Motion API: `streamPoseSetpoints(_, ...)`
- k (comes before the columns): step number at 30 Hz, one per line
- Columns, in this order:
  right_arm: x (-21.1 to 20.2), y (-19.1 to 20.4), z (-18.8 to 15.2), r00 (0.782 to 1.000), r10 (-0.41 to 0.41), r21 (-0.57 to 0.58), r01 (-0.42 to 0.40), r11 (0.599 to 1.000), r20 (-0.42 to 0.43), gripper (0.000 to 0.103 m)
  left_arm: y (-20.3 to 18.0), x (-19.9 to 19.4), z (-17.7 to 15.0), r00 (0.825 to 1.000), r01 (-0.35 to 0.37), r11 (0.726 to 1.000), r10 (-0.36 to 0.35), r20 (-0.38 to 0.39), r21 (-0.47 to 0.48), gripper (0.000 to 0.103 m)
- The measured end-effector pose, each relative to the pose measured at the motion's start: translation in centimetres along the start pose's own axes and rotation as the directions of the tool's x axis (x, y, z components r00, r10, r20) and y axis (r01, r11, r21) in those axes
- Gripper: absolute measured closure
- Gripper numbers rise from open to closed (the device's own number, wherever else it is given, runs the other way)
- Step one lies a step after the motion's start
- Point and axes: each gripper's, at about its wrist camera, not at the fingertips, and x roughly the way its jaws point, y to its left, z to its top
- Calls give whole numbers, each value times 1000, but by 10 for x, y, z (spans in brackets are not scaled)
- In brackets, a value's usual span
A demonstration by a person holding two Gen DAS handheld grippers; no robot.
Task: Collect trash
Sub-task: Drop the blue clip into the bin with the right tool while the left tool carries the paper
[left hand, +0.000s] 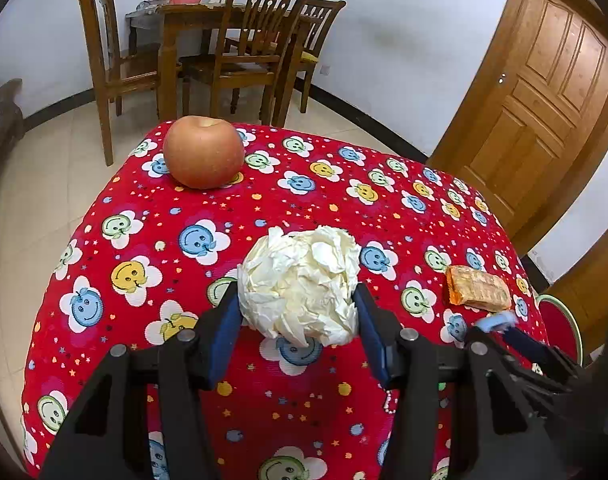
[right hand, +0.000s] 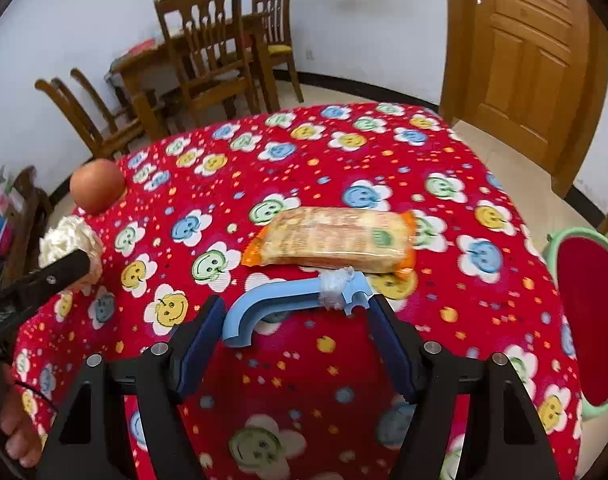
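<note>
A crumpled white paper ball (left hand: 300, 286) sits between the blue pads of my left gripper (left hand: 298, 314), which is shut on it just above the red smiley tablecloth (left hand: 144, 208). The ball also shows at the left of the right wrist view (right hand: 66, 240). My right gripper (right hand: 296, 314) is shut on a light blue plastic hook-shaped piece (right hand: 280, 300) with clear tape wrapped round it, low over the cloth. An orange wrapped snack bar (right hand: 336, 240) lies just beyond it; it also shows in the left wrist view (left hand: 478, 290).
An apple (left hand: 203, 152) stands at the table's far left corner. A green-rimmed bin with a red liner (right hand: 584, 320) stands beside the table on the right. Wooden chairs and a table (left hand: 240, 52) stand at the back wall, a wooden door (left hand: 544, 100) to the right.
</note>
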Motion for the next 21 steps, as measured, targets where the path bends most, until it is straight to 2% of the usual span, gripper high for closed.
streamPoseSetpoints(10,-53,-52,-12,997,-34,115,25,993,75,29,-28,-16,-1,999,42,997,-42,3,69,48)
streamPoseSetpoints(21,-98,-134,-36,985,-123,290,84,953,120,29,-86,-34,-13,987,157,976,-151,-48,152,48)
